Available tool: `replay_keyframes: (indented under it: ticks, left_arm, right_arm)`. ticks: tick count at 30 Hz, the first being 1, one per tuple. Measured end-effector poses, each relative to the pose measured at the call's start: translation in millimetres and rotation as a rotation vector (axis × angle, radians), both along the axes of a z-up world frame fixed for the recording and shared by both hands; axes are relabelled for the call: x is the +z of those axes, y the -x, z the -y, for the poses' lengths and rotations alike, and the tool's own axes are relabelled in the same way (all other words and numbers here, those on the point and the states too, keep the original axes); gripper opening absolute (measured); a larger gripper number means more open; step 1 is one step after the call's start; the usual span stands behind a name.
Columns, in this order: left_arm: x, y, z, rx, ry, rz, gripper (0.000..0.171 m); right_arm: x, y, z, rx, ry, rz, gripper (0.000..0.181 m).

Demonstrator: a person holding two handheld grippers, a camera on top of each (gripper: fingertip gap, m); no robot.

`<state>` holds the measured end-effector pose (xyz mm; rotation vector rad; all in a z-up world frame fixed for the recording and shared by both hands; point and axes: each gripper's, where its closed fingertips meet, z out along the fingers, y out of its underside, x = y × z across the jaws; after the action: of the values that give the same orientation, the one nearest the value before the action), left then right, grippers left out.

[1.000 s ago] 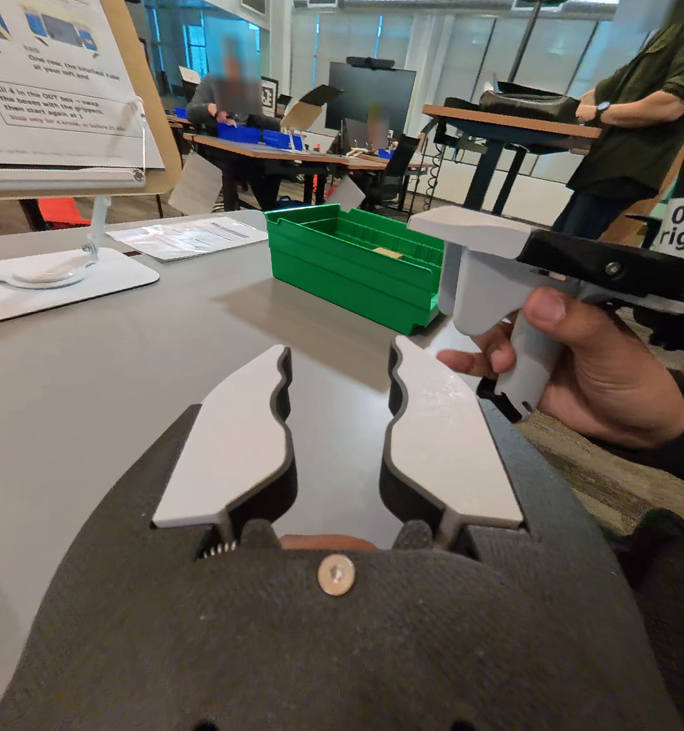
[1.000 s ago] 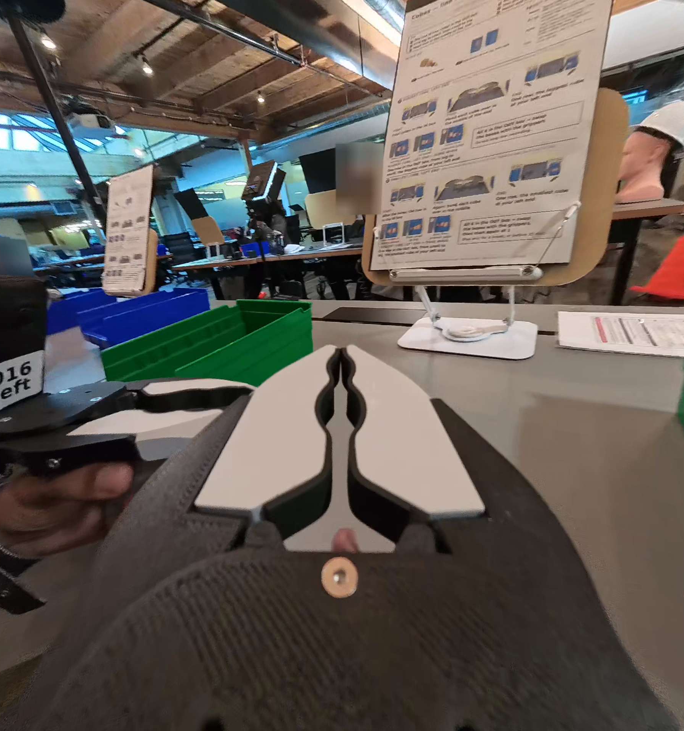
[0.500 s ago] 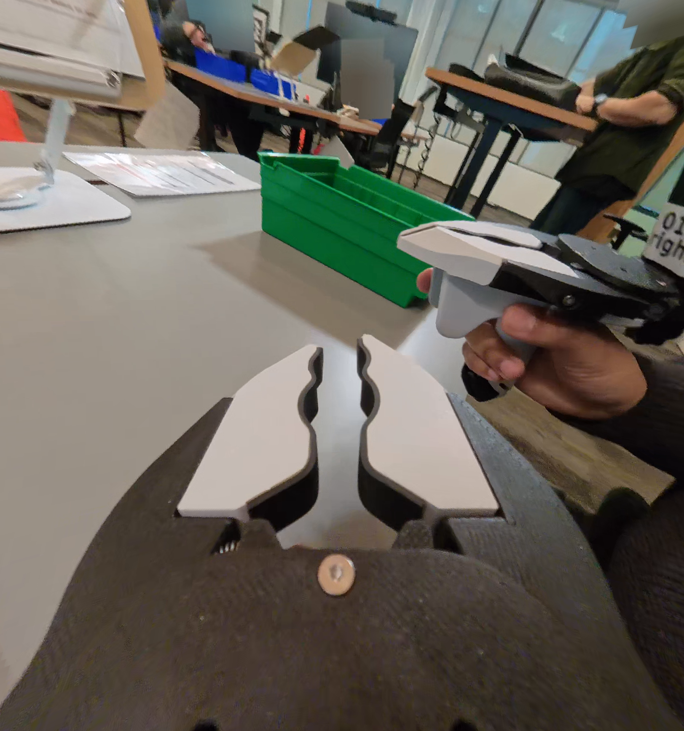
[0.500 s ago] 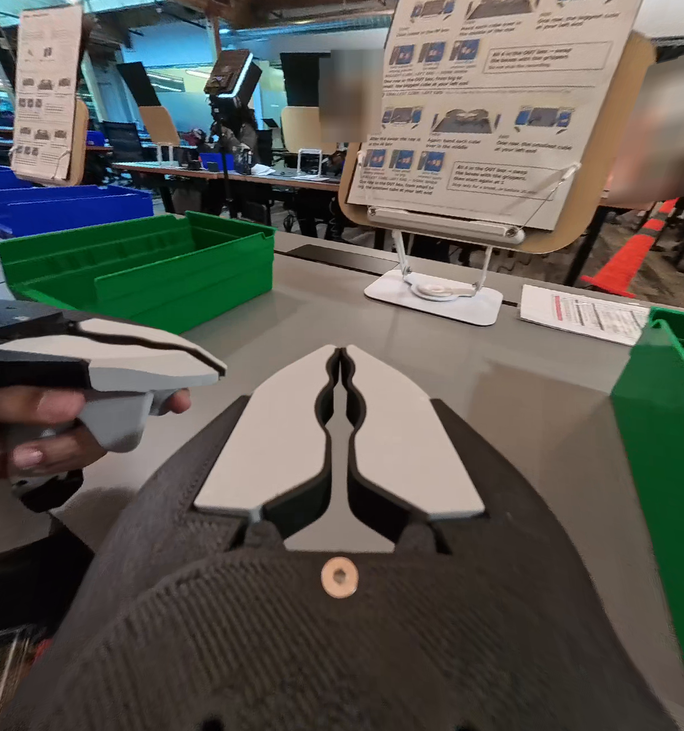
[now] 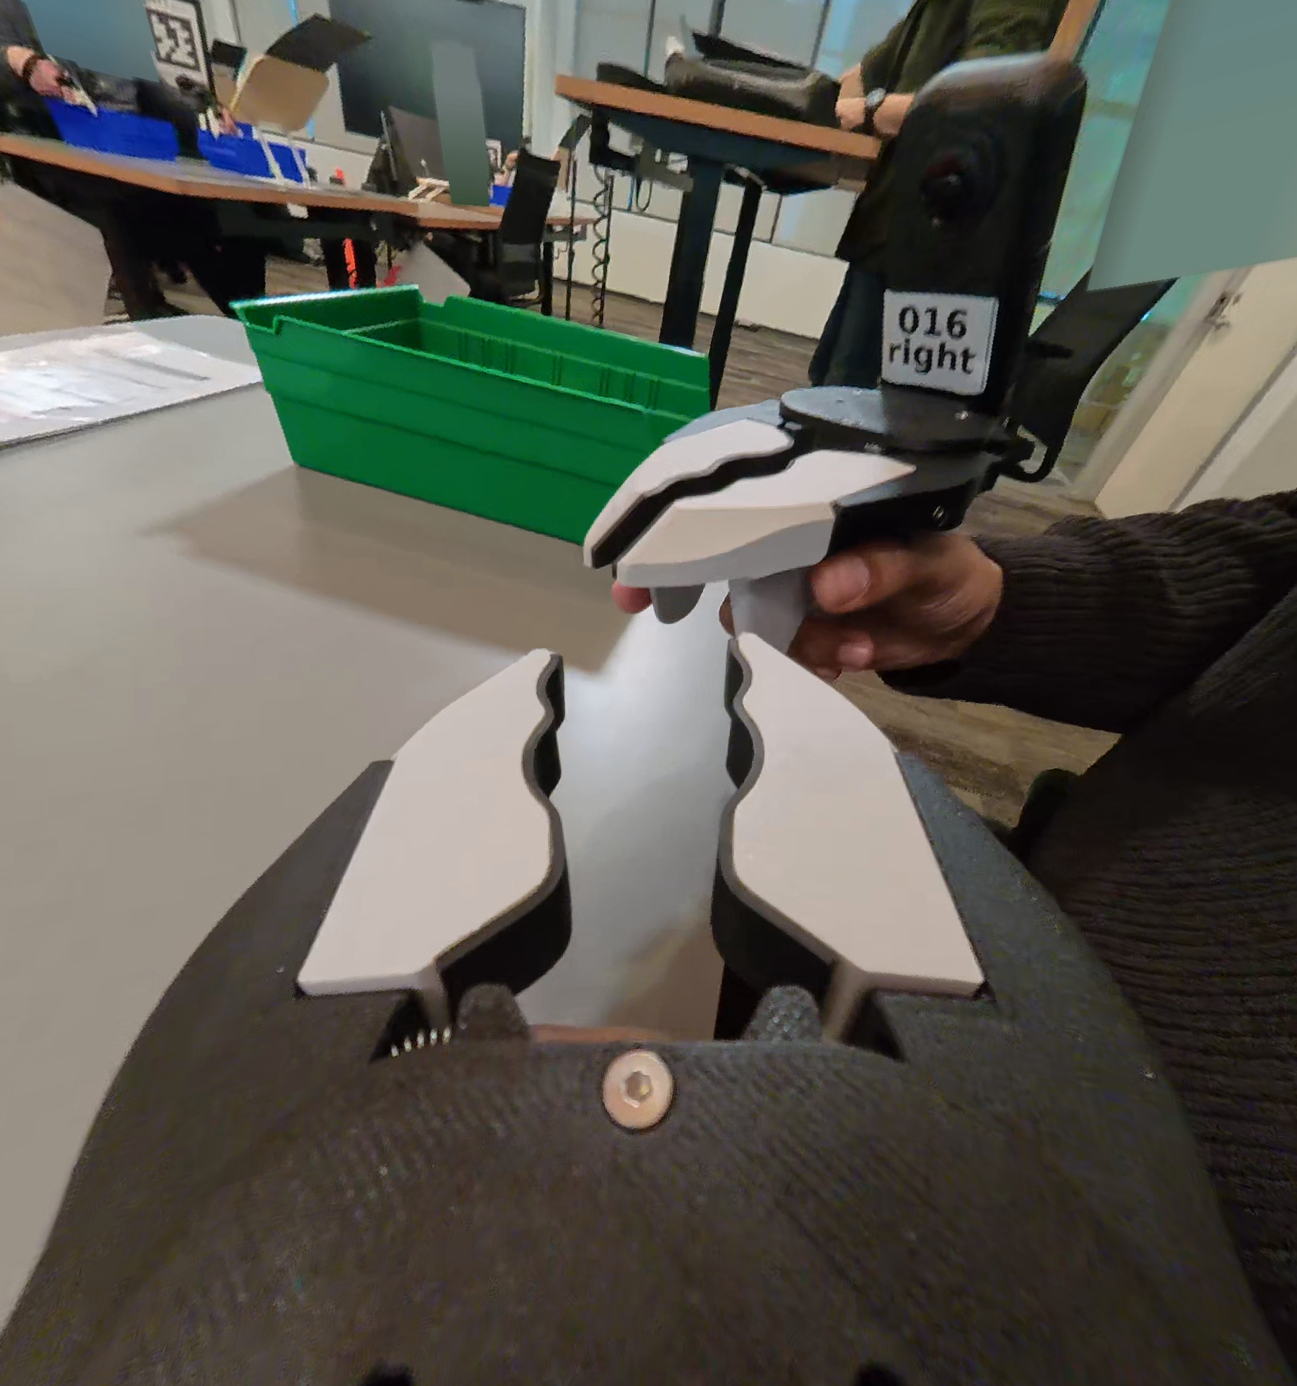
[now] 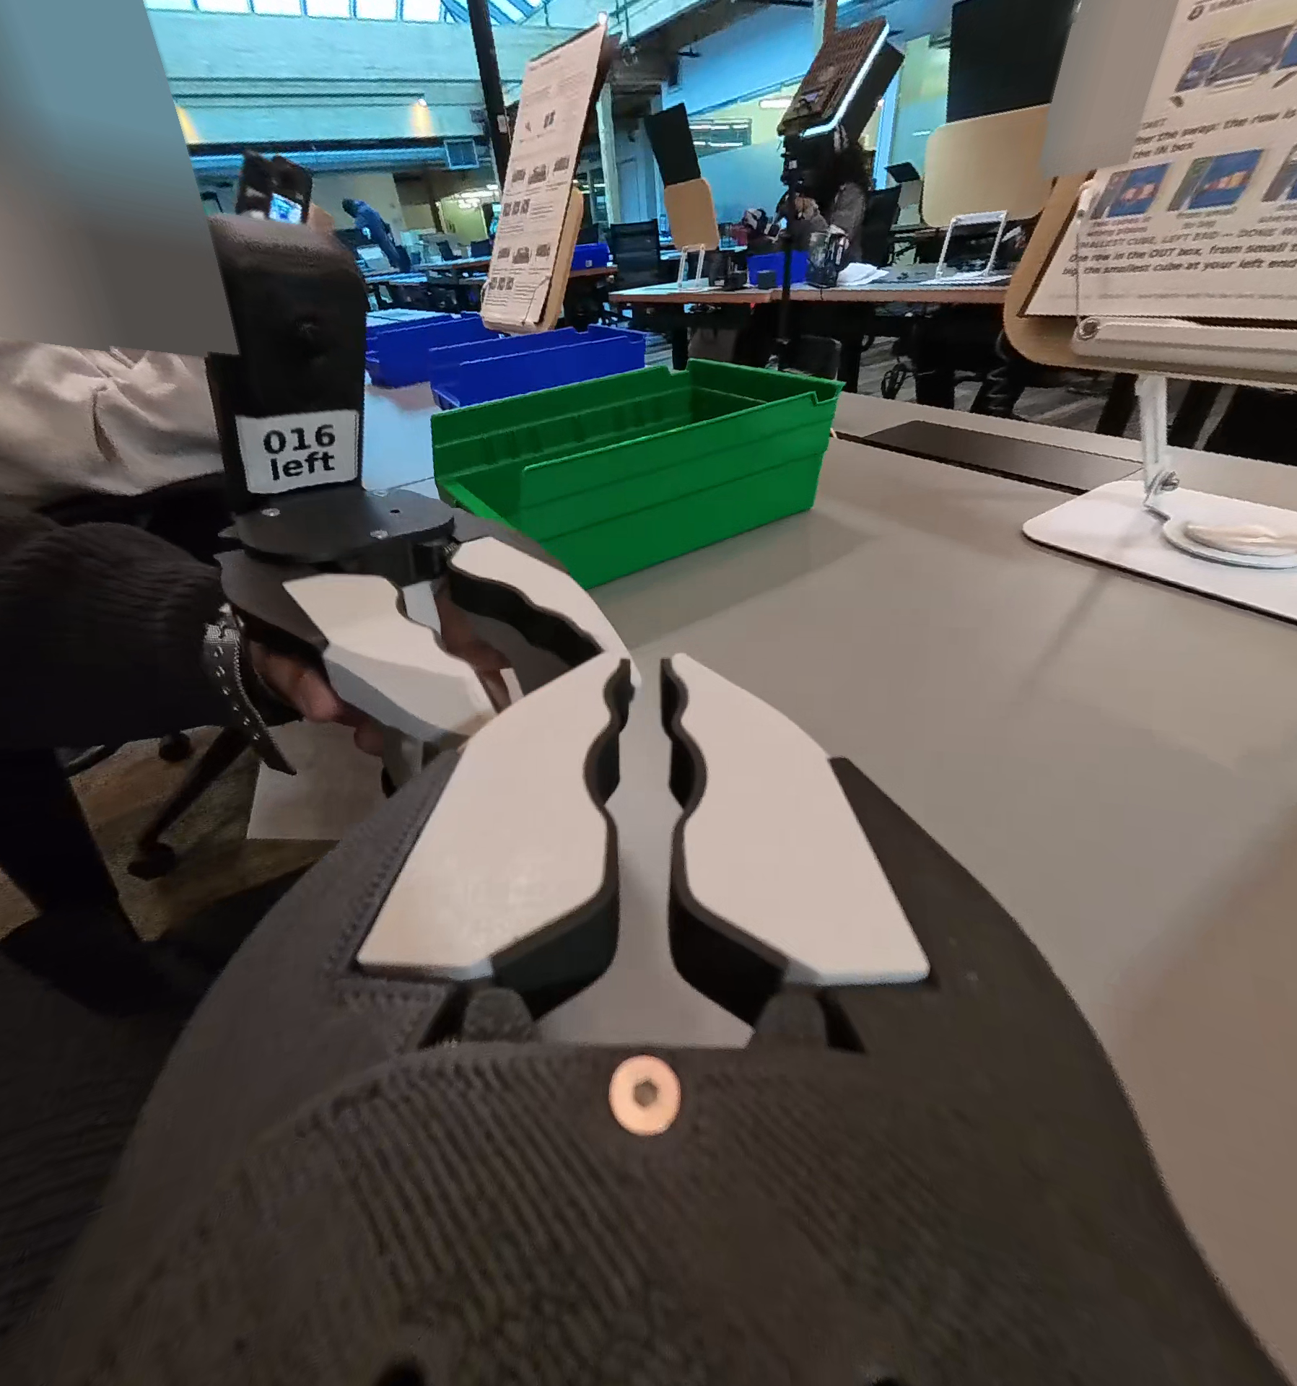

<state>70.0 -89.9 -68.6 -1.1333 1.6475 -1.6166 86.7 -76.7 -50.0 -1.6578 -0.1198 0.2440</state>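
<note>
My left gripper (image 5: 644, 660) is open and empty, low over the grey table (image 5: 143, 675). My right gripper (image 6: 645, 664) holds nothing; its jaws are nearly closed, with only a narrow slit at the tips. The two grippers face each other at the table's near edge, tips close together. The right gripper also shows in the left wrist view (image 5: 604, 555), held in a hand just beyond my left fingertips. The left gripper's fingers (image 6: 383, 645) show at the left of the right wrist view. A green bin (image 5: 480, 420) stands behind the right gripper, another green bin (image 6: 630, 472) behind the left one.
A sheet stand (image 6: 1192, 225) on a white base (image 6: 1125, 547) stands at the back of the table. A paper sheet (image 5: 83, 382) lies near it. A person (image 5: 930, 112) stands at another desk. Blue bins (image 6: 518, 352) sit on tables behind. The table edge runs by the holder's sleeves.
Both grippers swung inward to face each other. My left gripper narrowed, then opened wider. My right gripper's tips went from touching to a narrow slit.
</note>
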Motion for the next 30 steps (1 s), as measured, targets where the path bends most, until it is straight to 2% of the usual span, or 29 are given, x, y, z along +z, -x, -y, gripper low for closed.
replay_keyframes:
  ticks: [5, 13, 20, 30]
  left_arm:
    - [10, 3, -2, -0.033, 0.114, 0.008, 0.04]
    - [17, 2, -12, -0.052, 0.292, -0.035, 0.043]
    - [16, 2, -14, -0.051, 0.3, -0.042, 0.042]
    - [14, 3, -11, -0.07, 0.298, -0.052, 0.043]
  right_arm:
    - [-7, 4, -3, 0.026, 0.04, -0.034, 0.016]
    - [-1, 17, -1, 0.121, 0.019, -0.13, 0.028]
    - [0, 15, -1, 0.09, 0.002, -0.056, 0.027]
    - [6, 9, 0, 0.096, -0.019, -0.166, 0.027]
